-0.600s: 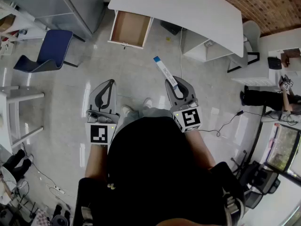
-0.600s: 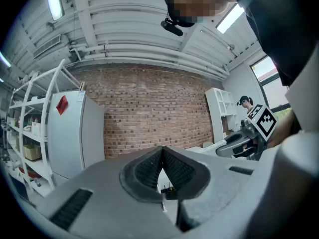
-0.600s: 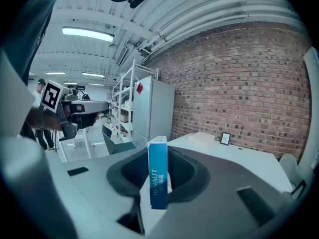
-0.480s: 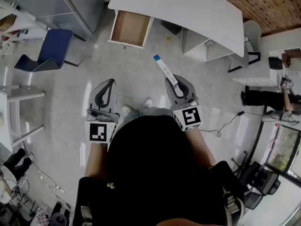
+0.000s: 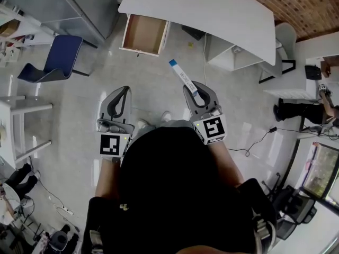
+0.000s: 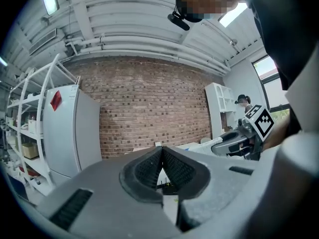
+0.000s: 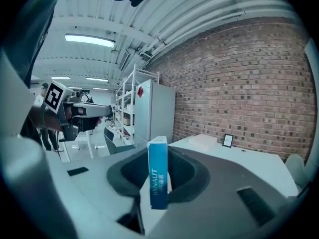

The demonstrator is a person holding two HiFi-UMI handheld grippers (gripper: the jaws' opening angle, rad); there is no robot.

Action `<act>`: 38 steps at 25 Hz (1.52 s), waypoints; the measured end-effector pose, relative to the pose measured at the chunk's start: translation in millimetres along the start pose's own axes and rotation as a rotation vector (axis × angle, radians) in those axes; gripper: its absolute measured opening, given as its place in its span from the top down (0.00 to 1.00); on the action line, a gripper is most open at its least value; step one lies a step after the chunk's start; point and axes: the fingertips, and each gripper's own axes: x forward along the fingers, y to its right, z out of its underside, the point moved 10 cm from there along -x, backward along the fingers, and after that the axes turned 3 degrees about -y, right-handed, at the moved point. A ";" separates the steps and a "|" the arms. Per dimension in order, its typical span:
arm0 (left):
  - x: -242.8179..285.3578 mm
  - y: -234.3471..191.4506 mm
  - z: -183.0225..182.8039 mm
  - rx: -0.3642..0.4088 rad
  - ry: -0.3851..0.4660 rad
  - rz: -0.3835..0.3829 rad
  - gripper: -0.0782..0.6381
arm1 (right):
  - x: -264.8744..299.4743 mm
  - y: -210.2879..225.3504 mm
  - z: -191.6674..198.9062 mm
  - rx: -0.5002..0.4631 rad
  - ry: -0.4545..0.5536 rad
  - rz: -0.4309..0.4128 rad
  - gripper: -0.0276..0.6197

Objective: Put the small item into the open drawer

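My right gripper is shut on a long, narrow white and blue box that sticks out ahead of its jaws toward the desk. In the right gripper view the box stands upright between the jaws. My left gripper is shut and holds nothing; its jaws meet at the tip in the left gripper view. The open wooden drawer hangs out from under the white desk, ahead and left of the box. Both grippers are held at waist height, well short of the drawer.
A blue chair stands left of the drawer, with a grey cabinet behind it. White shelving lines the left edge. A cable runs down from the desk. A person in black sits at far right.
Both grippers and the box have moved slightly forward toward the desk, and the head view has shifted with them. The grip on the box is unchanged.
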 end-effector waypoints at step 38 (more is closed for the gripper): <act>141.2 -247.3 44.2 -0.062 -0.157 0.083 0.89 | 278.6 17.8 -29.6 0.036 -0.267 0.001 0.82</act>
